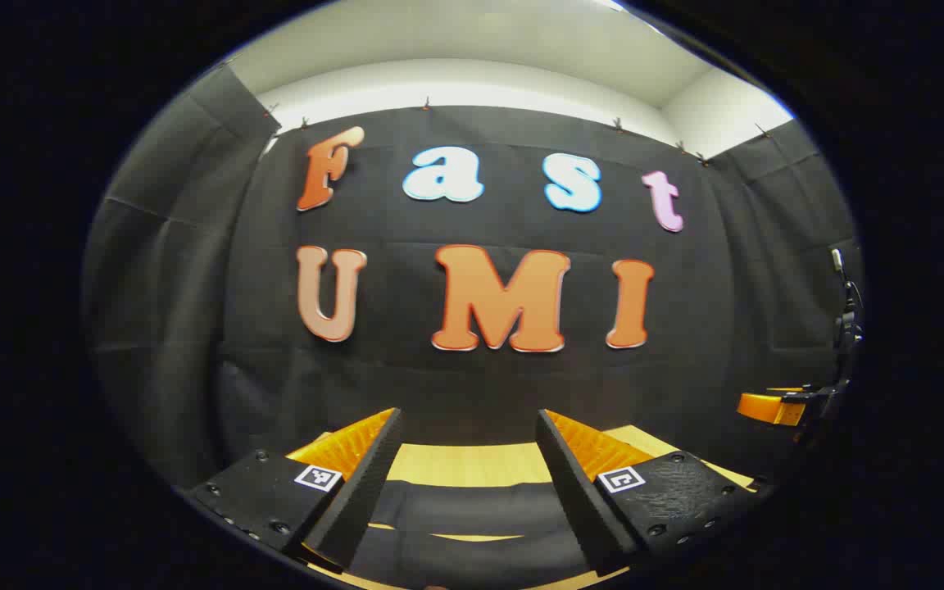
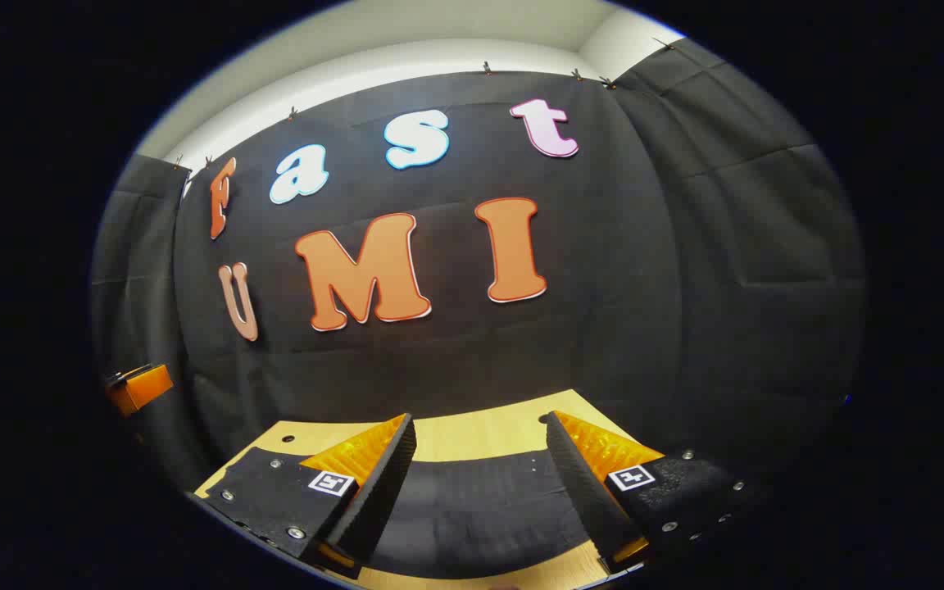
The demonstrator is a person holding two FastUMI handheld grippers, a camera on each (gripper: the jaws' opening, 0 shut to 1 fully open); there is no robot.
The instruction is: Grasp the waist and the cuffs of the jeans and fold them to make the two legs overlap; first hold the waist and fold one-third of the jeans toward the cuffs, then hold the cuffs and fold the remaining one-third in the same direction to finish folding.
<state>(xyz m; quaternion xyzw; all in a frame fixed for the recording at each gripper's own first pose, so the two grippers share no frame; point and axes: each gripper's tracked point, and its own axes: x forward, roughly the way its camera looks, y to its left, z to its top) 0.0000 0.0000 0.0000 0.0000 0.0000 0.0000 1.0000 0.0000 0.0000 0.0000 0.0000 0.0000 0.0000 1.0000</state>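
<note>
Left gripper (image 1: pixel 468 426): I see its two fingers spread wide at the bottom of the left gripper view, nothing between them, held above the table and pointing at the booth wall.
Right gripper (image 2: pixel 478 430): two fingers here as well, just as wide apart and gripping nothing, raised over the table in the right gripper view.
Other gripper seen from afar: in the left gripper view the right gripper sits at the far right edge; in the right gripper view a small piece of the left gripper pokes in at the far left edge (too little of either for me to judge the fingers from there).
Jeans (image 1: pixel 472 524): one pair, dark, lying flat on the table below and between the left gripper's fingers; in the right gripper view the same dark cloth lies under that gripper's fingers. I cannot tell waist from cuffs, or how far it is folded.
Jeans contact: neither gripper touches the cloth; both hang above it.
Table (image 2: pixel 480 434): one light wooden top, showing beyond the far edge of the jeans and in a strip at the near edge.
Count: two grippers, four fingers, one pair of jeans, one table.
</note>
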